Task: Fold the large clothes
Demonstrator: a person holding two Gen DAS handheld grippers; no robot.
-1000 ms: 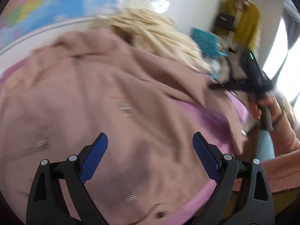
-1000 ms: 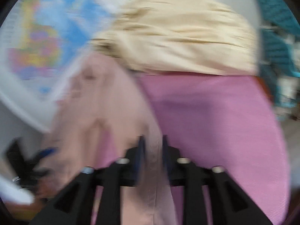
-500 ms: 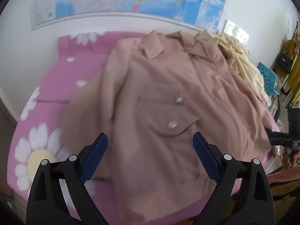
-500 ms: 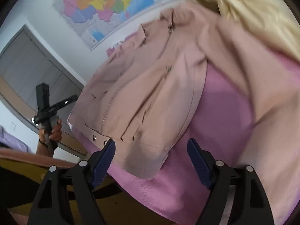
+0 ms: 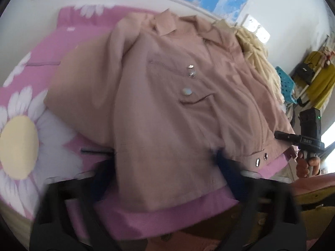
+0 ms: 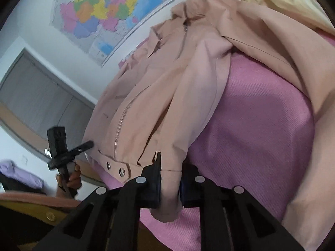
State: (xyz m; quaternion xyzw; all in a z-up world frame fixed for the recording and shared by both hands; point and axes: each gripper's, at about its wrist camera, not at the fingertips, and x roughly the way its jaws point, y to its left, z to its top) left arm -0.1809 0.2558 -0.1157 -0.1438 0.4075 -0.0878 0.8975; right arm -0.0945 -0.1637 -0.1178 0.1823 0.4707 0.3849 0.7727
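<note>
Spread front-up across mid-frame on the pink bedsheet (image 5: 52, 41): a dusty-pink jacket (image 5: 171, 104), zipped, collar at top. Right gripper (image 6: 169, 185) clamped on its sleeve cuff, lower centre. Left gripper (image 5: 165, 179) blurred, spread wide; only its view shows the daisy print (image 5: 18, 142).

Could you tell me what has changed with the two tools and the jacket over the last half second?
The right tool, open half a second ago, has shut on the pink jacket at its hem. The left tool has moved in over the hem, fingers apart. The jacket remains spread on the pink bedspread.
</note>
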